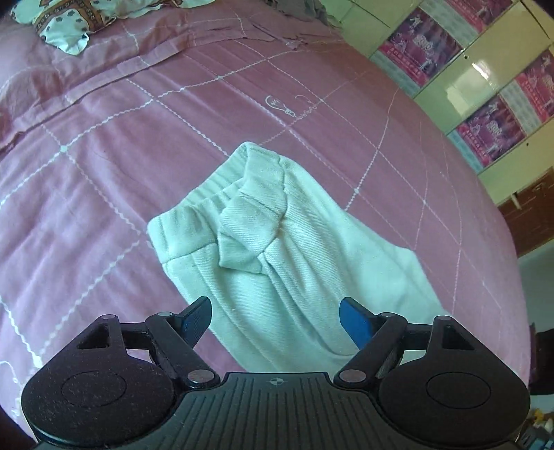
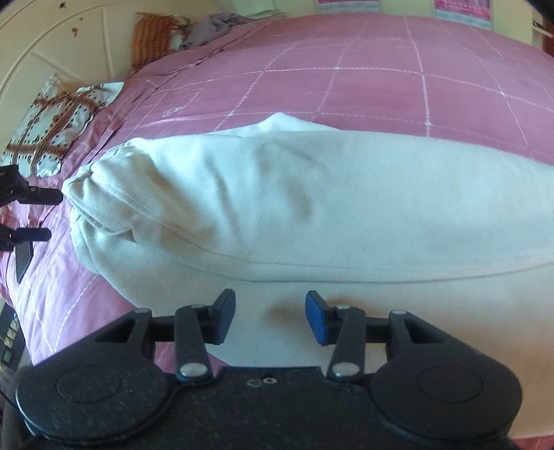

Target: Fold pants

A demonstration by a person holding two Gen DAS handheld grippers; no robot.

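Note:
White pants (image 1: 277,242) lie folded over on the pink checked bedspread (image 1: 138,138), with a leg end doubled back across the elastic waistband. My left gripper (image 1: 275,311) hovers over the near part of the pants, open, with nothing between its blue pads. In the right wrist view the pants (image 2: 311,194) fill the middle as a thick folded bundle. My right gripper (image 2: 270,304) stands open just above the cloth, gripping nothing. The left gripper (image 2: 52,216) shows at the left edge, beside the folded end of the pants.
A patterned pillow (image 1: 65,24) lies at the head of the bed, also in the right wrist view as a pillow (image 2: 52,121) beside the cream headboard (image 2: 52,41). Cupboard doors with pink posters (image 1: 484,86) stand past the bed's far side. Bedspread (image 2: 381,86) stretches beyond the pants.

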